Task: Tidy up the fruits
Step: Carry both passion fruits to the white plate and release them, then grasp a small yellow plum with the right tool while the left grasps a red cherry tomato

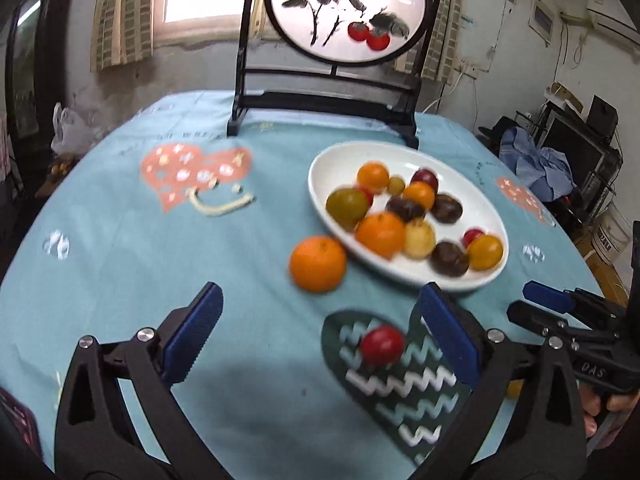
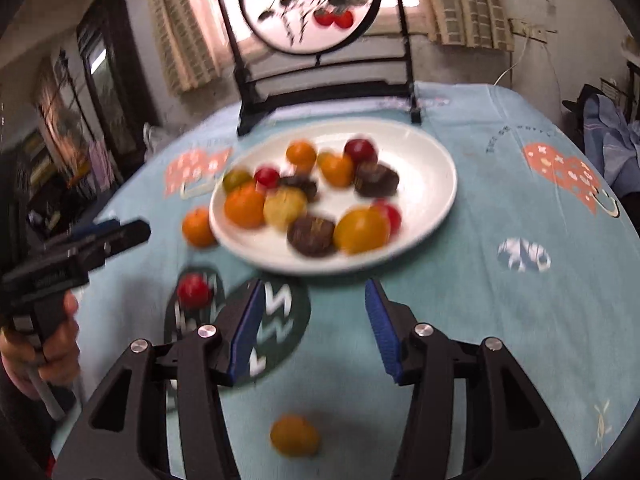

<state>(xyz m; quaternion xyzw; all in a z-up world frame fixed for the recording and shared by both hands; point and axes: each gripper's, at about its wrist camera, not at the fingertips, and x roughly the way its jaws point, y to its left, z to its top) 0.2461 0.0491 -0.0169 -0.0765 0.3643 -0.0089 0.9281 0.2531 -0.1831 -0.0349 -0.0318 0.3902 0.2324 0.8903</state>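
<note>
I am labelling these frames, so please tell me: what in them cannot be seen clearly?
- Dark fruits on the white plate: motion blur in both views, kind unclear.
- Small orange-yellow fruit: clear of the right gripper in its own view; left view shows only a sliver behind the left gripper frame.

My right tongs [image 2: 314, 330] are hanging open and empty over the blue-clothed desk [image 2: 460, 320]. A white plate [image 2: 424, 184] is holding mixed fruits ahead. A yellow-orange fruit [image 2: 295, 436] is lying beneath the tongs; a red fruit [image 2: 193, 290] is sitting to their left.
</note>
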